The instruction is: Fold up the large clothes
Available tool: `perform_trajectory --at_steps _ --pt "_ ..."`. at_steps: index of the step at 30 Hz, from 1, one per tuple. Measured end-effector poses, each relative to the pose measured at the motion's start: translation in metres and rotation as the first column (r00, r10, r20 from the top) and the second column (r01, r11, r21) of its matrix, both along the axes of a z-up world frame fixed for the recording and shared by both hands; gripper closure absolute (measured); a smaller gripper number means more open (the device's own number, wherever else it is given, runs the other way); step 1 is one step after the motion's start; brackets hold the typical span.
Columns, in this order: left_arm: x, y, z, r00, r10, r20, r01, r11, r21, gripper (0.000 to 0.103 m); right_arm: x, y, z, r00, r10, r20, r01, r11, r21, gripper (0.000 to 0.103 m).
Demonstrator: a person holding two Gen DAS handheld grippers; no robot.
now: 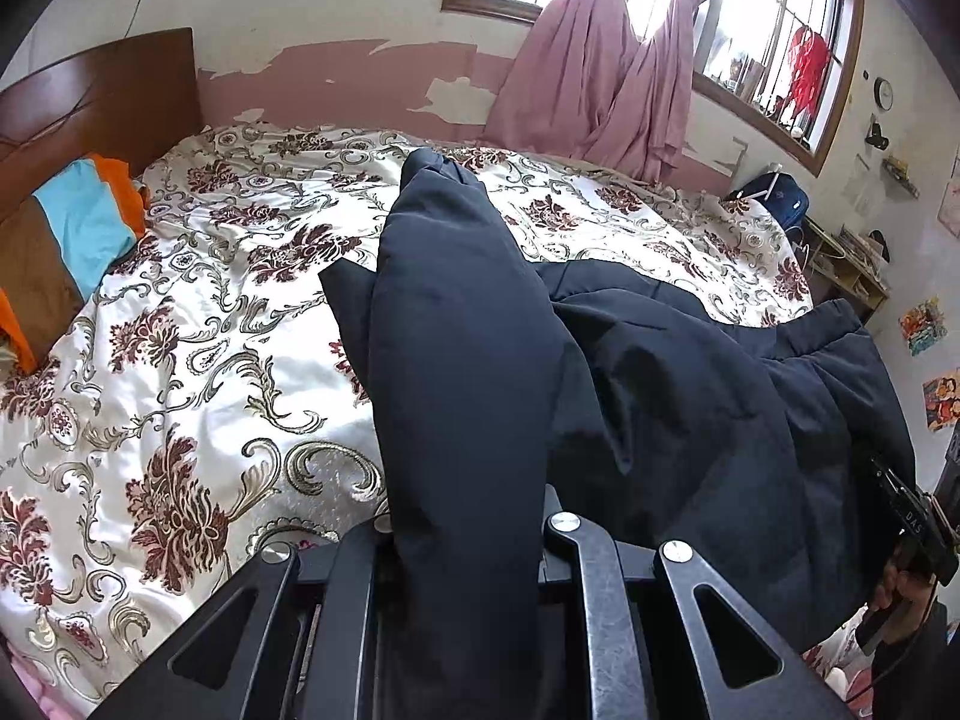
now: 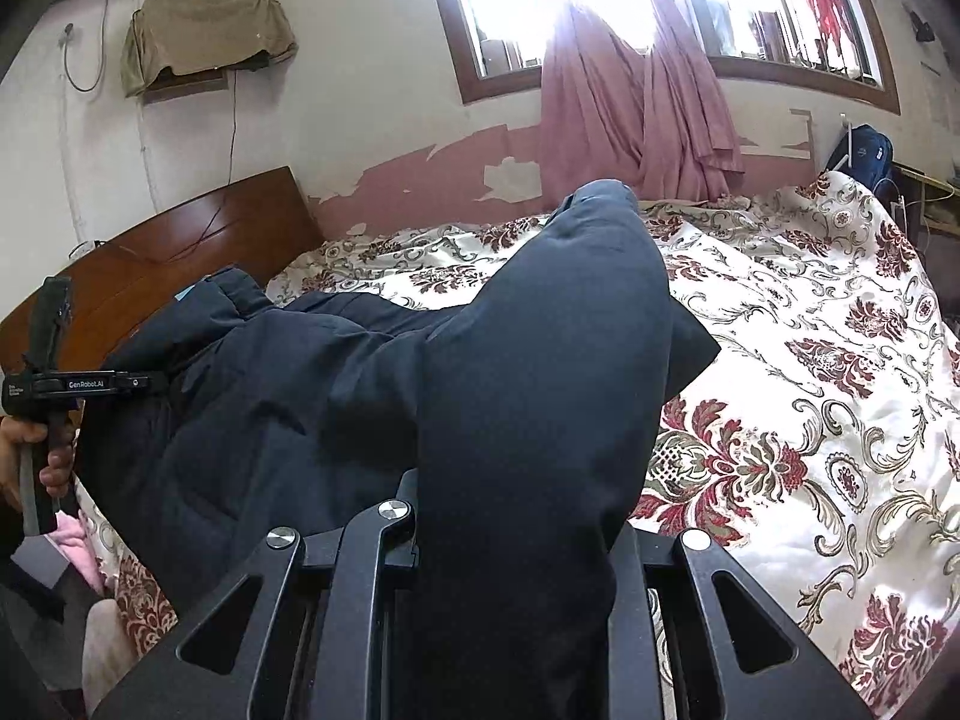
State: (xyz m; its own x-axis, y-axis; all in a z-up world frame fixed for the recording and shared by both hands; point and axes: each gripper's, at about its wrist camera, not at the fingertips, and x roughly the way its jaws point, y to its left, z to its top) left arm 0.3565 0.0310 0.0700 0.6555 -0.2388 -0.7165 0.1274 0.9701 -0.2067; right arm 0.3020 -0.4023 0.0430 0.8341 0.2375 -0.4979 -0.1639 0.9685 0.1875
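Both clamped on dark jacket: left hand-held gripper and right hand-held gripper each pinch a sleeve; body sags between them over bed, long axis left-right.

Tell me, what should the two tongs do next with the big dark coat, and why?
Probably swing both held parts inward and lay them across the coat's middle. The left tongs and right tongs each pinch a raised part of the dark coat, while its body lies spread on the flowery bedspread. Laying them across would likely start a fold.
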Motion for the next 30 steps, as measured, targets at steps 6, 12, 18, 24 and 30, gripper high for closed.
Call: perform_trajectory --at_steps 6,12,18,24,30 --pt "0.004 0.003 -0.021 0.999 0.002 -0.044 -0.002 1.000 -0.001 0.088 0.004 0.005 -0.018 0.999 -0.004 -0.043 0.005 1.000 0.013 0.085" --pt "0.010 0.006 -0.050 0.998 0.006 -0.069 -0.005 1.000 0.022 0.087 0.013 0.003 -0.048 0.996 -0.034 -0.088 0.034 0.999 -0.003 0.084" --pt "0.014 0.015 -0.067 0.989 0.049 -0.141 -0.048 0.999 0.006 0.072 0.019 -0.011 -0.070 0.982 -0.095 -0.162 0.101 0.994 0.030 0.066" --pt "0.012 0.037 -0.083 0.976 0.095 -0.197 -0.117 0.988 -0.102 0.031 0.018 -0.013 -0.083 0.974 -0.117 -0.193 0.127 0.991 0.040 0.047" --pt "0.004 0.052 -0.090 0.965 0.153 -0.214 -0.187 0.970 -0.153 0.020 0.010 -0.006 -0.083 0.967 -0.185 -0.177 0.178 0.982 -0.055 0.012"
